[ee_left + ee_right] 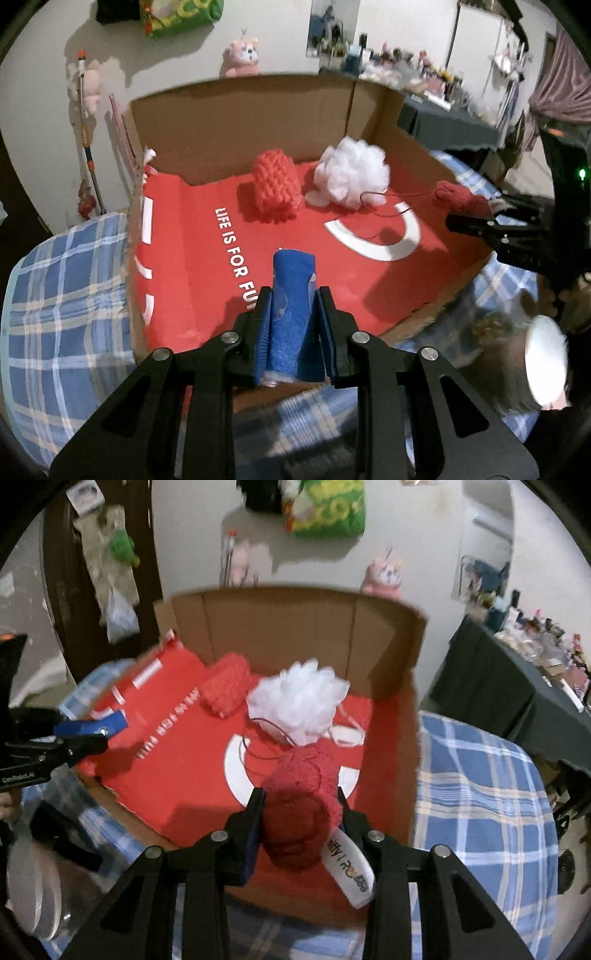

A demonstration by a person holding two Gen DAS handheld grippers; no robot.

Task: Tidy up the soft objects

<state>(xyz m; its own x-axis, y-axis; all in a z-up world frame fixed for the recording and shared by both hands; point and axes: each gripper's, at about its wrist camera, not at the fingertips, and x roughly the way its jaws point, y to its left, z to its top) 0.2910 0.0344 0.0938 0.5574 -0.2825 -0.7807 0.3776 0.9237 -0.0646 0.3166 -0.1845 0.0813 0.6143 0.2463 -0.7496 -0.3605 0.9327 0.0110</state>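
Black linkage gripper (293, 295) with silver screws, blue pads

A bed with a blue and white plaid cover (62, 295) carried everything. Directly on the cover lay an open cardboard box (236, 118), and the cover showed on the left of the box, on its right and in front of its low front edge. The floor of the box was red with white letters and a white curved mark (373, 240). At the back wall of the box stood an orange knitted roll (275, 184), and just beside it, to the right, a white puffy ball (352, 173) rested on the red floor.
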